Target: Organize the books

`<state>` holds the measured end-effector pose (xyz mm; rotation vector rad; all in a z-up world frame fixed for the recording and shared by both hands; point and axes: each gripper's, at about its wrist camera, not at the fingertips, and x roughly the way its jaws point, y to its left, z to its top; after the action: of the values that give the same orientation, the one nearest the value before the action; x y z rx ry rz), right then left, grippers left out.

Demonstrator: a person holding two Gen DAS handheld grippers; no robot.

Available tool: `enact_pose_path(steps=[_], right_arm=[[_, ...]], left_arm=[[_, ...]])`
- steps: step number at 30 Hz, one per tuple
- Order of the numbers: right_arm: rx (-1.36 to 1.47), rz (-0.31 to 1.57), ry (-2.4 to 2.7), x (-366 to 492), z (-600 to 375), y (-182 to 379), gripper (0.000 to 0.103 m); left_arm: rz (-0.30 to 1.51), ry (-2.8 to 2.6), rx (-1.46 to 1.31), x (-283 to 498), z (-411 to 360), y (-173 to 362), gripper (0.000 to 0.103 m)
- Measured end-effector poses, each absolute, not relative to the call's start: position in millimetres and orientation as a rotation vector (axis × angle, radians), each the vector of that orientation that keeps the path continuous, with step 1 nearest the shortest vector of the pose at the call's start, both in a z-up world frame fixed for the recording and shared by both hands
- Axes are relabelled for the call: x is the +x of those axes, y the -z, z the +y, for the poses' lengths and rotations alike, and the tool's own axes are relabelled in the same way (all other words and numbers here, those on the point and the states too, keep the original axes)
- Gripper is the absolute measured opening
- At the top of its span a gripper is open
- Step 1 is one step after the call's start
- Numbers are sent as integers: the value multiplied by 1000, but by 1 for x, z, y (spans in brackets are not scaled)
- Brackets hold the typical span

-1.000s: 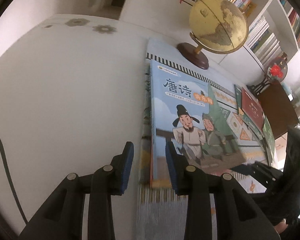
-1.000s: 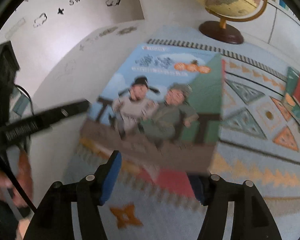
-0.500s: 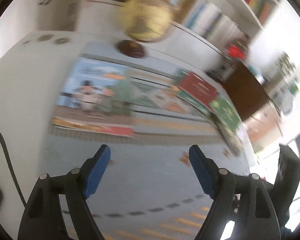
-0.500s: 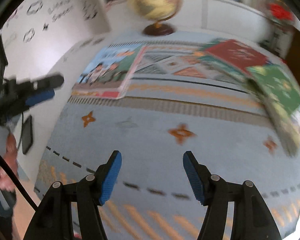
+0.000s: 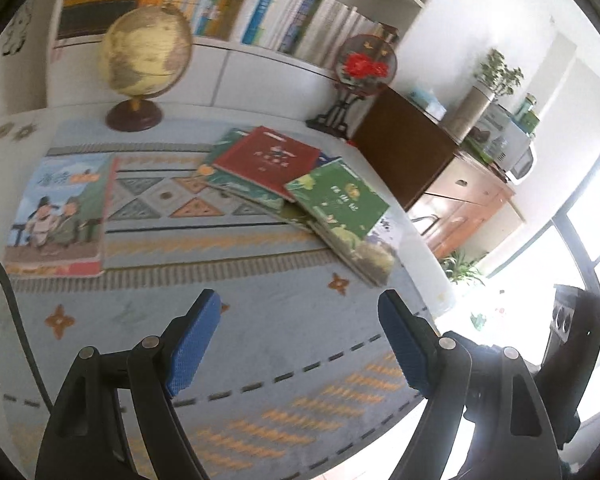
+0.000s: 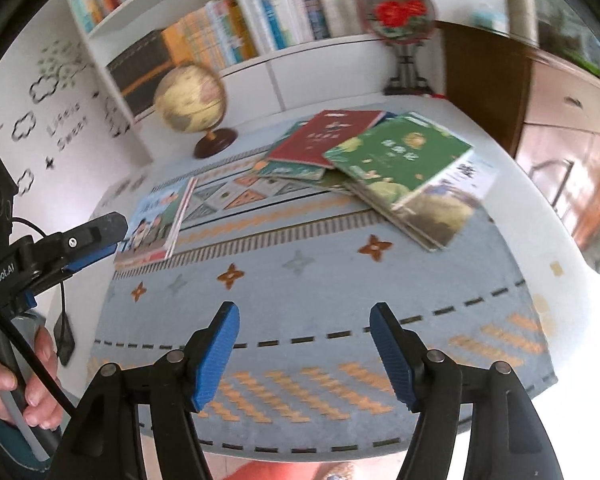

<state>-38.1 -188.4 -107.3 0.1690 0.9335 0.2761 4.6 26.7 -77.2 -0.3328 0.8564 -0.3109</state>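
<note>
"GenRobot.AI" on the left claw (image 6: 80, 246) body (white print); wall (image 6: 28, 92) lettering "Sweet".

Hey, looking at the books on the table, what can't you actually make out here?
- Messy pile: lower books' covers hidden under the red book and green book, both views.
- Titles: too small and blurred in both views.
- Blue picture book: near corner covered by the left gripper, right wrist view.

- we see a white table (image 5: 4, 184) under a patterned blue mat (image 5: 260, 320)
- on our mat: blue book (image 5: 56, 216), messy book pile (image 5: 300, 188), globe (image 5: 144, 64)
</note>
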Motion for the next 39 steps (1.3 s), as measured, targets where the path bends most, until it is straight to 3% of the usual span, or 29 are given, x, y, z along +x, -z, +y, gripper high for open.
enact_pose_path(steps=[12,24,39], right_arm=[[239,1001,-87,33,-252,135,66],[639,1097,105,157,-324,191,66],[495,1121,81,236,-323,217,66]], left_arm=[[898,469,-263,119,-32,99,80],[1014,523,-176,274,-66,148,80],[1103,456,-149,351,-108,209,80]])
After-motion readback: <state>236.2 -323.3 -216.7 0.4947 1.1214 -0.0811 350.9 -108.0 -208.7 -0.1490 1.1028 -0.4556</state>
